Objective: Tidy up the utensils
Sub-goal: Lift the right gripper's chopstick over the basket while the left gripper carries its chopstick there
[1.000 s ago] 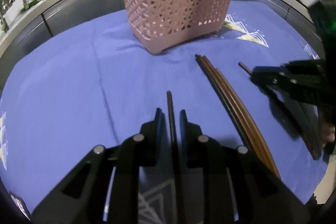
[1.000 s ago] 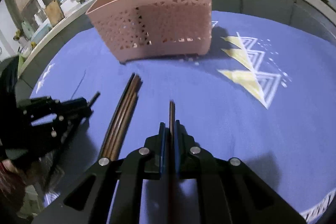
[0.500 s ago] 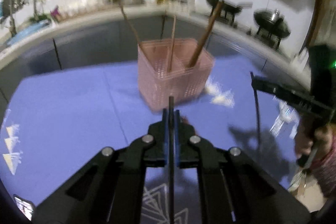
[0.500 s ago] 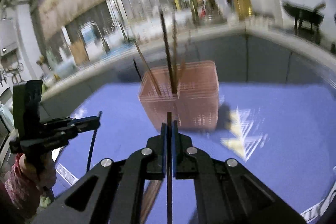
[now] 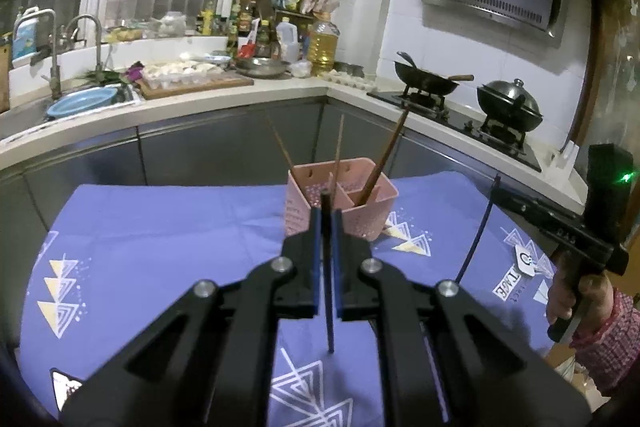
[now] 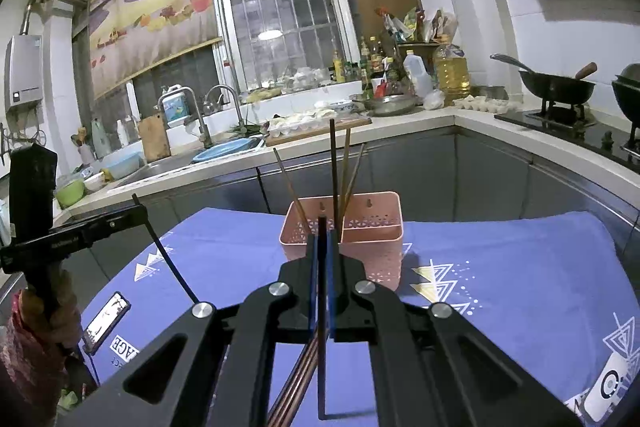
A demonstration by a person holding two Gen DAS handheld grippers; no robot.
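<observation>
Kitchen scene, largest to smallest.

Worktop: draped in a blue-violet cloth with white and yellow triangle prints; grey cabinets and a pale kitchen counter curved behind it.

Pink basket: perforated plastic, divided into compartments, upright near the middle of the cloth; several chopsticks upright or leaning inside, tips above the rim. Seen in the left wrist view with three sticks, one thicker and leaning right.

Left tongs: raised above the cloth, aimed toward the basket, clamped on a single dark chopstick that hangs down below the pads with its lower end clear of the cloth. Seen from the right wrist view at far left, held by a hand in a red patterned sleeve, the dark stick slanted downward.

Right tongs: likewise raised, facing the basket, closed on one dark chopstick that runs near vertical between the blue pads. Seen in the left wrist view at far right.

Loose chopsticks: brown bundle flat on the cloth below the right tongs.

Phone: flat near the cloth's left edge.
</observation>
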